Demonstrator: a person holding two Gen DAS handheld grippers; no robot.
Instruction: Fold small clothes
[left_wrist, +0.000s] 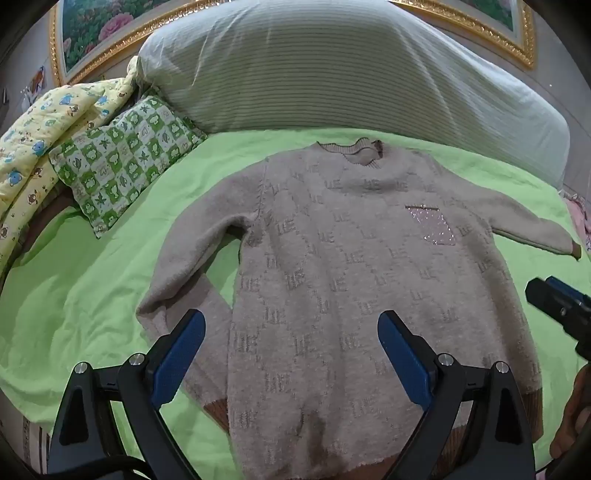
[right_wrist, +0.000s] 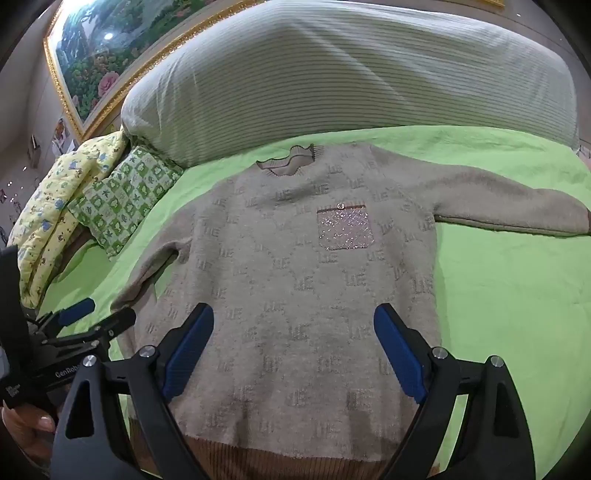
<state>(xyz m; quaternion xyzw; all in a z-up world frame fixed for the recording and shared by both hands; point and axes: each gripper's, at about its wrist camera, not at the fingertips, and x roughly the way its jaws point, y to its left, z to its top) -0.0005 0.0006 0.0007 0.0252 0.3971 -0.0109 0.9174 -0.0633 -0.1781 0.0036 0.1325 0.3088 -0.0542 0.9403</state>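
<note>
The left gripper had its jaws wide open, and nothing was in them. The right gripper had its jaws wide open too, and they were empty. Both hung over the low part of the sweater, near its brown hem.

The sweater lay flat on the green sheet, front side up, with the neck far from the jaws. One sleeve bent down beside the body on the left. The other sleeve reached out straight to the right. The shiny pocket sat up on the chest.

There was bare green sheet on both sides of the sweater. A big striped pillow blocked the far edge. A small checked pillow and a yellow blanket sat at the far left.

The jaws hid parts of the hem. The right sleeve's cuff was cut off in the right view.
</note>
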